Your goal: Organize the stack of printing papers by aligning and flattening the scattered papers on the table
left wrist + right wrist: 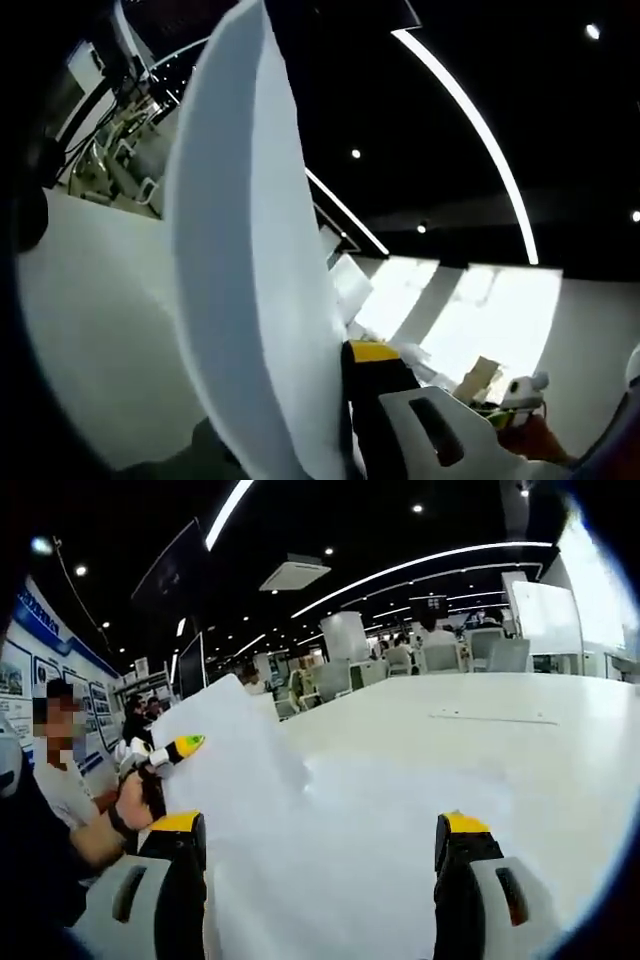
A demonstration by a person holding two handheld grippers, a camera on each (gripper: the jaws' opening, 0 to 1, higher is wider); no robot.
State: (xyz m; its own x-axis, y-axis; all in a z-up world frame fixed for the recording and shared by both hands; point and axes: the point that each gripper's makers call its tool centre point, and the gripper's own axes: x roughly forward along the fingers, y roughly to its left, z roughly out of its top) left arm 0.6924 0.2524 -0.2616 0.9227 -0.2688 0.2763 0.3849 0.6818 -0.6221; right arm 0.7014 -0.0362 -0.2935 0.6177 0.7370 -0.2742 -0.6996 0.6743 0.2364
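Left gripper (345,420) pinches raised printing papers (250,260). Right gripper (320,880), jaws spread, hovers over a white table (480,750); dark ceiling, strip lights (420,560).

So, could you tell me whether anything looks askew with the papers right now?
Yes. The papers are not flat: one corner is lifted off the table, held by the left gripper. In the left gripper view the sheet bows upward between its jaws.

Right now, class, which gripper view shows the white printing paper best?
The right gripper view: the white printing paper spreads broadly between the open right gripper's jaws. The left gripper view shows a curved, upright white sheet nearly edge-on, beside the left gripper's yellow-tipped jaw.
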